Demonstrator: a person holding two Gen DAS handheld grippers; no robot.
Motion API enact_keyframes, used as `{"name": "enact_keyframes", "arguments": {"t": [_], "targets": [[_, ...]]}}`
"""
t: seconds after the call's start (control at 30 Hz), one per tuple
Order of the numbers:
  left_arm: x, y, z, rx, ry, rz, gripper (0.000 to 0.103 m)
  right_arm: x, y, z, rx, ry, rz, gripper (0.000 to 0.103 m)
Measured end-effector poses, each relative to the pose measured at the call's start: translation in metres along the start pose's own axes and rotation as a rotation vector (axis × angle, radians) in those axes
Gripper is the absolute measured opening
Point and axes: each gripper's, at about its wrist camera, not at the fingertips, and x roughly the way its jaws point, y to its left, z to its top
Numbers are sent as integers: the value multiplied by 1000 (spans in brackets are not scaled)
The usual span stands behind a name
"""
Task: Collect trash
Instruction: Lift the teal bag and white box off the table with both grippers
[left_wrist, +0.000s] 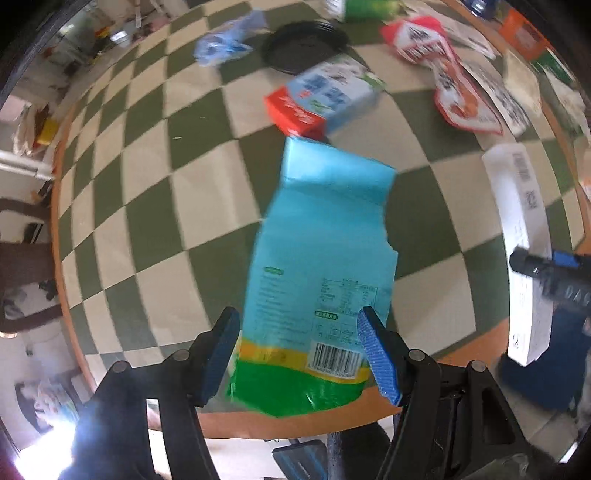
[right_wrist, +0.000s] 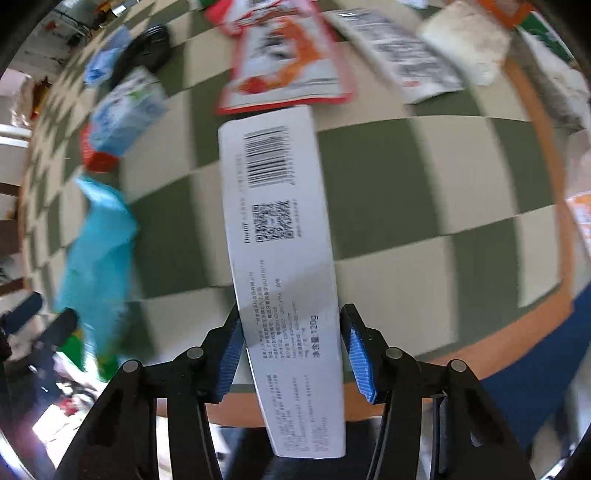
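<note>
Blue-padded fingers of the left claw (left_wrist: 301, 356) are pinching a turquoise bag (left_wrist: 325, 266), green and yellow at its near end, barcode showing, its long axis running away across the checkered tabletop (left_wrist: 155, 206). Over there, the right claw (right_wrist: 291, 354) is gripping a long white box (right_wrist: 280, 236) lengthwise, printed with a barcode, QR code and "120g".
</note>
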Motion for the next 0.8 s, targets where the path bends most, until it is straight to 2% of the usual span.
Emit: {"name": "enact_keyframes", "arguments": {"t": [0.07, 0.13, 0.2, 0.3, 0.37, 0.4, 0.43, 0.47, 0.5, 0.57, 0.6, 0.63, 0.8], "targets": [[6, -6, 3, 20, 12, 2, 65, 2, -16, -4, 31, 31, 18, 56], [12, -9, 7, 19, 25, 1, 67, 5, -22, -6, 58, 47, 41, 65], [17, -9, 13, 16, 37, 6, 67, 9, -26, -9, 78, 60, 51, 67], [29, 3, 16, -48, 70, -38, 67, 12, -31, -13, 71, 56, 61, 69], [32, 11, 14, -94, 63, -86, 64, 13, -35, -15, 59, 54, 59, 73], [32, 15, 13, -117, 54, -100, 55, 14, -34, -14, 51, 54, 50, 74], [31, 18, 12, -136, 47, -105, 37, 14, -32, -11, 38, 56, 35, 74], [29, 19, 10, -145, 42, -95, 25, 12, -24, -6, 27, 55, 23, 74], [26, 21, 9, -149, 39, -80, 6, 12, -18, -8, 14, 49, 6, 72], [20, 27, 8, -158, 24, -76, 4, 12, -11, -15, -20, 36, -30, 65], [16, 29, 8, -156, 14, -69, 3, 12, -3, -20, -37, 14, -41, 52], [11, 28, 7, -152, 2, -54, 3, 10, 1, -24, -57, -15, -29, 50], [-17, 20, -1, -177, -57, -12, 2, 7, 10, -28, -52, -26, 33, 50]]}}
